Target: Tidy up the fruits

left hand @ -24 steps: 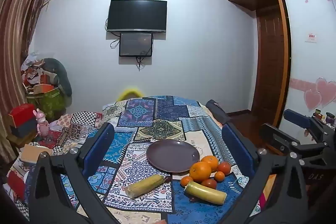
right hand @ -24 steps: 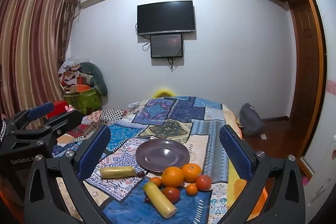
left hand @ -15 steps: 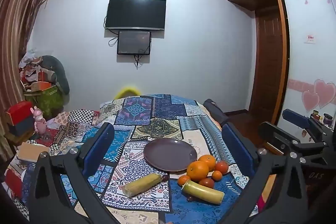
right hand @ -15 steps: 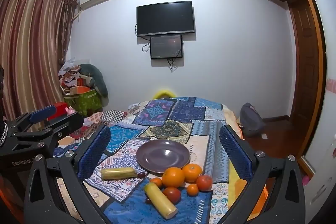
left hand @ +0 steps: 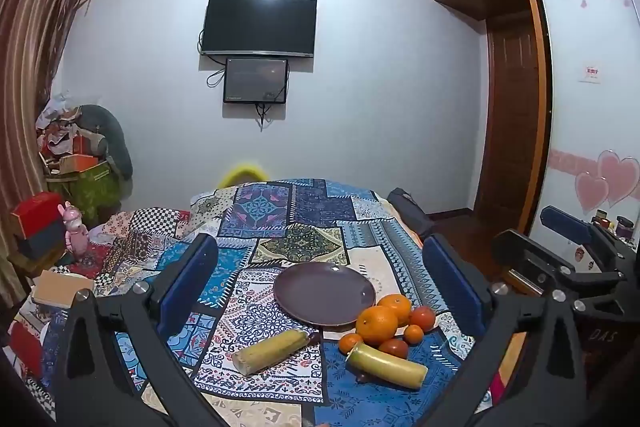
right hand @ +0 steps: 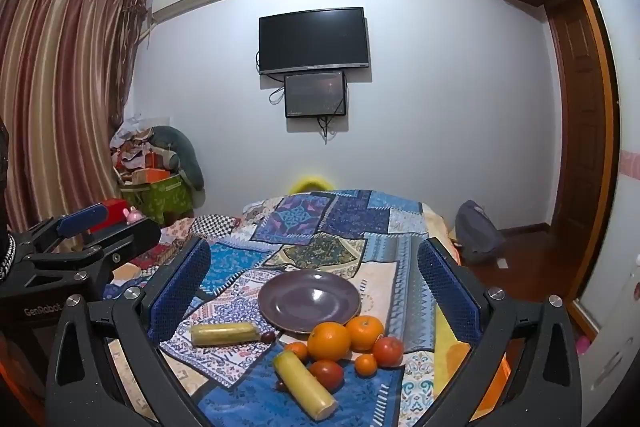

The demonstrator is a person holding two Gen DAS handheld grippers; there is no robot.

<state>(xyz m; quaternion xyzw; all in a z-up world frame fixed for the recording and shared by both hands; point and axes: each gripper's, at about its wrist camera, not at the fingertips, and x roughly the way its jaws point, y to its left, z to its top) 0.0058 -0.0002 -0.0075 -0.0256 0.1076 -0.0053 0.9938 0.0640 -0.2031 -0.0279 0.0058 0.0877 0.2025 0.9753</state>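
An empty purple plate lies on the patchwork cloth. In front of it sit two large oranges, several small oranges, red tomatoes and two yellow corn cobs. The second cob lies nearest me. My left gripper is open and empty, held above and short of the fruit. My right gripper is open and empty, also short of the fruit. Each gripper shows at the edge of the other's view.
The patchwork cloth covers a table that reaches toward the far wall. Boxes and clutter stand at the left. A wardrobe and door are at the right. A bag lies on the floor.
Both views have shifted only slightly; the scene slid a little left in the left wrist view. The fruit and the plate have not moved, and both grippers stay open.
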